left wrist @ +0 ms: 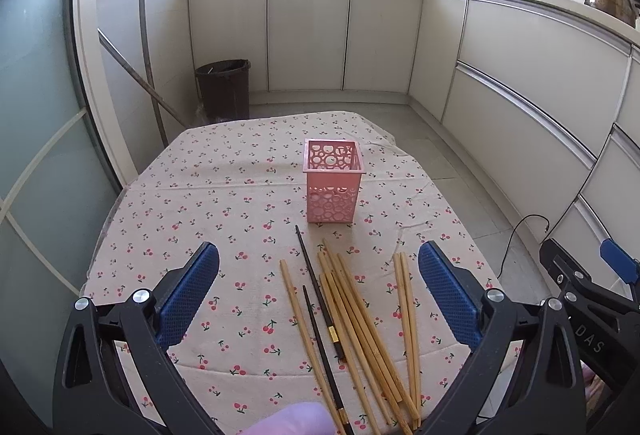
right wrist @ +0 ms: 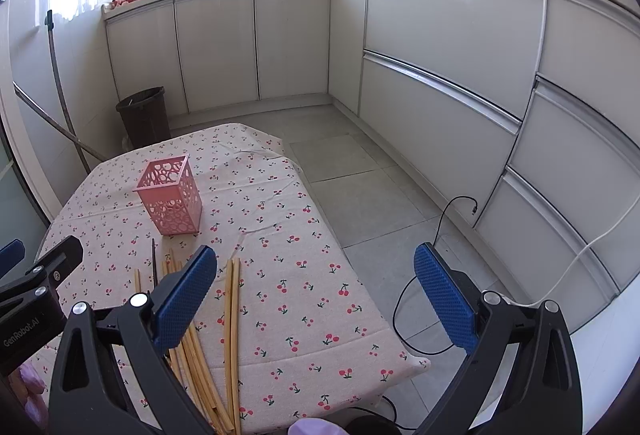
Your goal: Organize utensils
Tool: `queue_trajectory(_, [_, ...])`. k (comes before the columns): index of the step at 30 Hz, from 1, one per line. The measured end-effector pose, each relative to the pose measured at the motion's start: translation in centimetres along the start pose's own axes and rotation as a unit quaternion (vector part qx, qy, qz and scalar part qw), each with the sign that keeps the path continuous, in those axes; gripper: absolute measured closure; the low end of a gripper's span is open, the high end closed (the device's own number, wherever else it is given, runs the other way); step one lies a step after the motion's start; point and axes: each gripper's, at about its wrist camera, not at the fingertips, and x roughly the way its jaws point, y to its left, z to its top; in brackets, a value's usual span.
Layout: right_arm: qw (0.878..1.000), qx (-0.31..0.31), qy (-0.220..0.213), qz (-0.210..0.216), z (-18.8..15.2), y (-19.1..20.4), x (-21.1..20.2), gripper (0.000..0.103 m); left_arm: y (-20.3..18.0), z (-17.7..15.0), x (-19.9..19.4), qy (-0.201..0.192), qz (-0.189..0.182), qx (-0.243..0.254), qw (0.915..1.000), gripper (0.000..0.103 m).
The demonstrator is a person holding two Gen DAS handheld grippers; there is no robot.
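Left wrist view: we hold left claw (left wrist: 318,291) released directly over chopsticks (left wrist: 352,315) lying lengthwise on surface (left wrist: 224,195), pink holder (left wrist: 331,181) ahead; right claw (right wrist: 316,293) also released, farther right.

On the desk (left wrist: 192,171) the utensil holder (left wrist: 331,181) stands upright, behind the chopsticks (left wrist: 352,311) lying loose nearer the desk's front edge.

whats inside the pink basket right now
No chopsticks stand in the pink basket; through its open top and cutout walls only light shows. Its floor is hidden. The chopsticks lie on the tablecloth in front of it.
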Motion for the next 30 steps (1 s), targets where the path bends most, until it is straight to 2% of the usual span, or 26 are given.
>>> queue_trajectory(30, [1.0,-0.001,0.004,-0.001,0.11,-0.09,0.02,0.007,-0.16,0.01,0.14,0.003,-0.001,0.003,1.0,0.007])
